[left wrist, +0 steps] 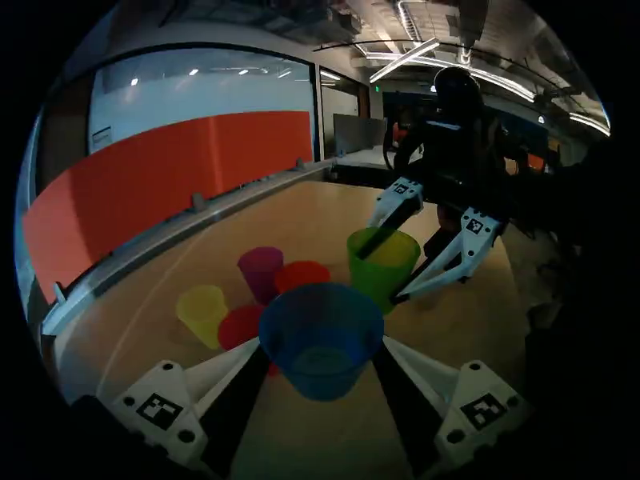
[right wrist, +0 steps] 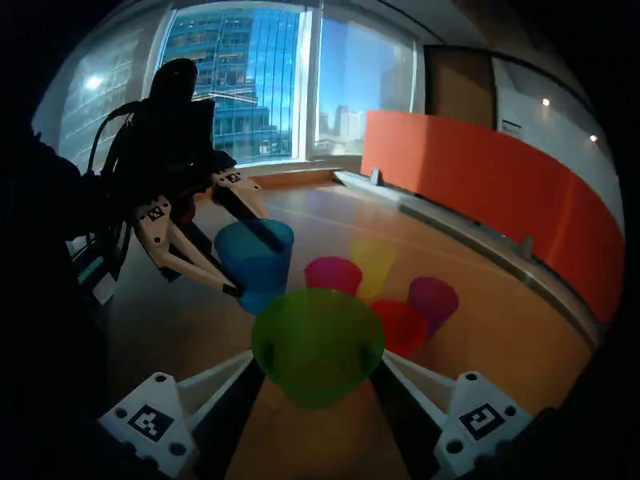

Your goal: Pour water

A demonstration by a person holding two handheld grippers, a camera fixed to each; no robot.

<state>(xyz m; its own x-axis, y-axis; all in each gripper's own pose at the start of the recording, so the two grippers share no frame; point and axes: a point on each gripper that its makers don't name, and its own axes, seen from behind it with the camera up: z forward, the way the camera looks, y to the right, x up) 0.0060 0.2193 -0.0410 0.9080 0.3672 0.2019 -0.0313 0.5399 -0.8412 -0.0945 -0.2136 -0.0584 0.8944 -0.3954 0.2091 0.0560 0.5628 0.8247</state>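
left tongs [left wrist: 320,352]: white fingers [left wrist: 212,370], black inner strips, square black-white marker tags [left wrist: 158,410], dark screws | right tongs [right wrist: 318,360]: same build | person [right wrist: 172,136]: dark clothing

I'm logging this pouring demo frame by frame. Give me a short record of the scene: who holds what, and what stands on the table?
left gripper: shut on blue cup
right gripper: shut on green cup
held cups: roughly upright, facing each other, apart
standing on table: yellow cup, purple cup, red cup, pink cup, clustered together
surface: wooden table
water in cups: cannot tell
pouring: not yet begun
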